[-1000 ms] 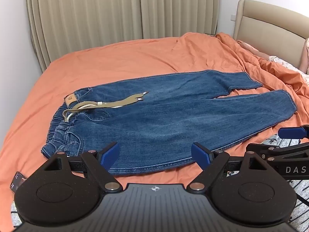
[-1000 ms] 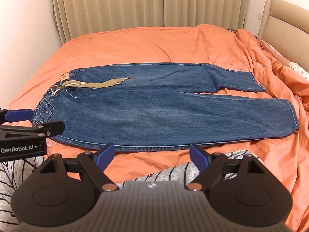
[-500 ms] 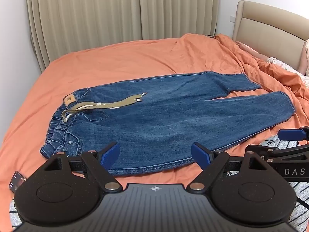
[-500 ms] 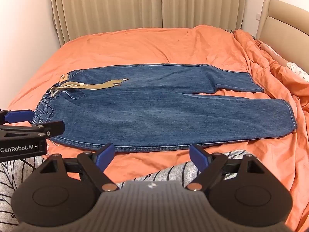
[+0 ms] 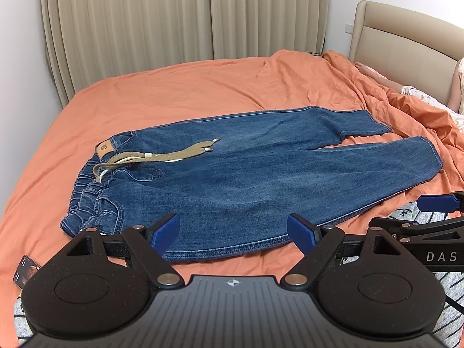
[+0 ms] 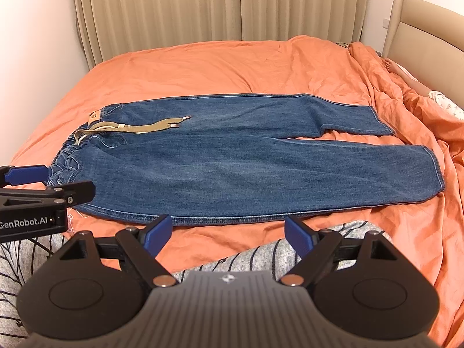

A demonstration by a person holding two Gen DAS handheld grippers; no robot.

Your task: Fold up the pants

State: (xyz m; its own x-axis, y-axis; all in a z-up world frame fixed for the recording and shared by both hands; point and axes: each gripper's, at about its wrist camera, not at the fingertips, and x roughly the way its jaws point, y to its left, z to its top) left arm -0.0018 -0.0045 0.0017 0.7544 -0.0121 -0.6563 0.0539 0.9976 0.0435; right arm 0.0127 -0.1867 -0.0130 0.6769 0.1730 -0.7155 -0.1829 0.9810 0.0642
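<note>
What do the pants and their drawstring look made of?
The pants look like mid-blue denim, matte and faded in patches, with visible stitched hems. The drawstring seems a flat woven khaki tape, probably cotton, with small shiny tips that may be metal.

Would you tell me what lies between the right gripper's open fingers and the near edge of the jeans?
In the right wrist view, only bare orange bedsheet separates the right gripper from the jeans; grey patterned fabric sits nearer the camera.

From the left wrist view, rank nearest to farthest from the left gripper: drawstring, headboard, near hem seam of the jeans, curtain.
From the left gripper:
1. Near seam, just ahead.
2. Drawstring, left, on the jeans.
3. Curtain and headboard, far back: too close to call.
</note>
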